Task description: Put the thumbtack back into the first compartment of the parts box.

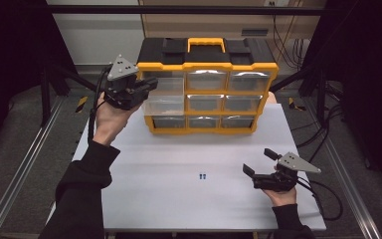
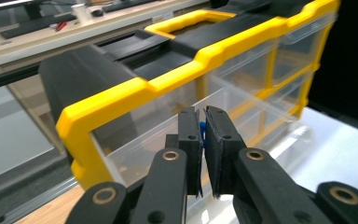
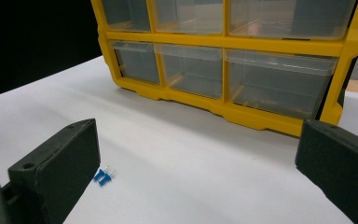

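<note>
Left gripper (image 2: 202, 135) pinches a small blue plastic piece (image 2: 201, 132) over the pulled-out clear drawer (image 1: 164, 102), at ten o'clock; right gripper (image 1: 258, 162) stands wide.

Table light: the white table (image 1: 189, 159) is evenly lit from above.
Surroundings: left dark.
Glare: seen on the clear drawers (image 1: 206, 79).
Focus: the jaws are blurred in the left gripper view.

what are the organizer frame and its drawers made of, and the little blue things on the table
Organizer frame: likely moulded plastic, glossy yellow with matt black top. Drawers: clear, slightly cloudy plastic; the inside shows through. Blue things: seemingly blue plastic bodies with thin, pale, metal-looking pins, too small to be sure.
</note>
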Demonstrator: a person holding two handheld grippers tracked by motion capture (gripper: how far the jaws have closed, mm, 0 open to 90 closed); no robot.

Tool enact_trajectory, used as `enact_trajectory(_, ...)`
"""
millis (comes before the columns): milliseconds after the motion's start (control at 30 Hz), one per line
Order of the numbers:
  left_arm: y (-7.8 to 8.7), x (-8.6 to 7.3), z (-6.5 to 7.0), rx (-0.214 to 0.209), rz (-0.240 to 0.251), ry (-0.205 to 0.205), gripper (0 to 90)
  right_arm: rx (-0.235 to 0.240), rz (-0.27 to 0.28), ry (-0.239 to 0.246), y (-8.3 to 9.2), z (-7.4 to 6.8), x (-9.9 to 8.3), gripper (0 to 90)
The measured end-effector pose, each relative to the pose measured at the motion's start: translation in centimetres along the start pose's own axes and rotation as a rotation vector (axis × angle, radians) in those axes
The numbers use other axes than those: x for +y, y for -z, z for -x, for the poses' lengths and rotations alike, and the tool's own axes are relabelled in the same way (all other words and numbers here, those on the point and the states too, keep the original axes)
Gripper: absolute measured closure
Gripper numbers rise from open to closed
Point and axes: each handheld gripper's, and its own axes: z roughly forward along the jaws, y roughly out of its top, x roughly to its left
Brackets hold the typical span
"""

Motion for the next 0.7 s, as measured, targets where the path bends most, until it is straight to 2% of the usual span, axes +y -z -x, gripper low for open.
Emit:
enact_trajectory(133,-0.5,-0.4,-0.2,0.017,-0.028,-0.006,84.6,-0.001,0.017,-0.016,-0.1,-0.1,0.0,0.7)
enact_trajectory(167,-0.6,-0.5,-0.3,0.02,-0.033,-0.006,84.5,-0.005,0.012,0.0,-0.1,0.0,0.0,0.7)
enact_trajectory(233,-0.8,-0.6,-0.4,0.022,-0.042,-0.004,84.5,-0.001,0.015,-0.021,-0.1,-0.1,0.0,0.7)
enact_trajectory(333,-1.0,-0.8,-0.5,0.033,-0.064,-0.005,84.4,-0.007,0.011,-0.004,-0.1,0.0,0.0,0.7)
enact_trajectory(400,-1.1,-0.9,-0.6,0.04,-0.076,-0.004,84.3,-0.006,0.012,-0.01,-0.1,-0.1,0.0,0.7)
enact_trajectory(467,-1.3,-1.0,-0.7,0.042,-0.093,0.0,84.2,-0.003,0.006,0.021,0.0,0.2,0.0,0.7)
enact_trajectory(567,-1.5,-1.1,-0.8,0.044,-0.102,0.004,83.9,-0.004,0.004,0.007,0.0,0.1,0.0,0.7)
enact_trajectory(700,-1.5,-1.1,-0.8,0.043,-0.098,0.012,81.3,-0.004,0.006,0.019,0.0,0.2,0.0,0.7)
